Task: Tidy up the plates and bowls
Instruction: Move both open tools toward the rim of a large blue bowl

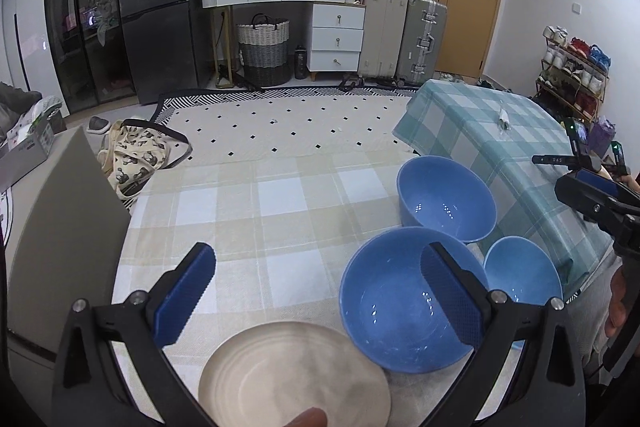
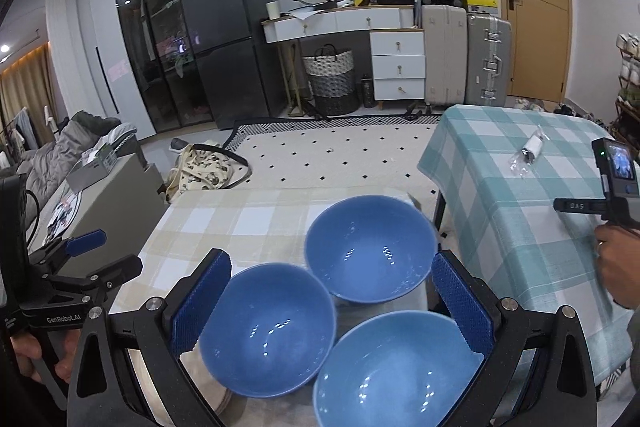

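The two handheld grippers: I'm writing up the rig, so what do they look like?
Both match. The left gripper and right gripper each have a black frame with silver bolts and two fingers faced with blue, dimpled pads. Seen from the right wrist view, the left gripper's black body carries white "GenRobot.AI" lettering and a black cable. No sleeve is visible at either hand.

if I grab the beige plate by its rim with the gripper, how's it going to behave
The beige plate looks rigid and glazed, probably ceramic, so it shouldn't flex but could slip between the pads. It lies flat and shallow on the checked tablecloth, so getting under the rim may be awkward. Held by one edge, it will likely droop; it probably chips if dropped.
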A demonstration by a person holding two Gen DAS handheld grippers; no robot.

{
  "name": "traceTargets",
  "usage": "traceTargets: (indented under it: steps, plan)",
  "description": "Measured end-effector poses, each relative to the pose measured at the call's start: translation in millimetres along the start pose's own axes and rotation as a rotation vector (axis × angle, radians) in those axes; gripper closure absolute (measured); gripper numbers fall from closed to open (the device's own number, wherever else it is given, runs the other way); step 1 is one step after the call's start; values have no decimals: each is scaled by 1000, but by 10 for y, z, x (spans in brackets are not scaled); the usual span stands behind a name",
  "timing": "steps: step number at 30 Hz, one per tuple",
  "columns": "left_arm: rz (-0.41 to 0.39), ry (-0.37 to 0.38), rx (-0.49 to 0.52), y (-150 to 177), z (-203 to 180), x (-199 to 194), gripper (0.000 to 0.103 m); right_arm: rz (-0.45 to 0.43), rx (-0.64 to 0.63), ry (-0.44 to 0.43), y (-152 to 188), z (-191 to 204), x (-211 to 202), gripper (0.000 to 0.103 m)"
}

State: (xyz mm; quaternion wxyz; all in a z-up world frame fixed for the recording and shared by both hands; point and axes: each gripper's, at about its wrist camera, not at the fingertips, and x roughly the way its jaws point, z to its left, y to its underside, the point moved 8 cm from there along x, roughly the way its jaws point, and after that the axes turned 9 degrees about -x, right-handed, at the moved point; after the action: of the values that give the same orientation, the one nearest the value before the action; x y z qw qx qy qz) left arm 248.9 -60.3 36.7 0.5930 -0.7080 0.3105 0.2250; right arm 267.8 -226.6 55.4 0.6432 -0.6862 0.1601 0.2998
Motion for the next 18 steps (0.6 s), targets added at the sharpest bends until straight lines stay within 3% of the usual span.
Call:
traceTargets:
  steps: [18]
  plan:
    - [69,33,32,-195,-436,612,0,35,60,22,17,-560,424,1]
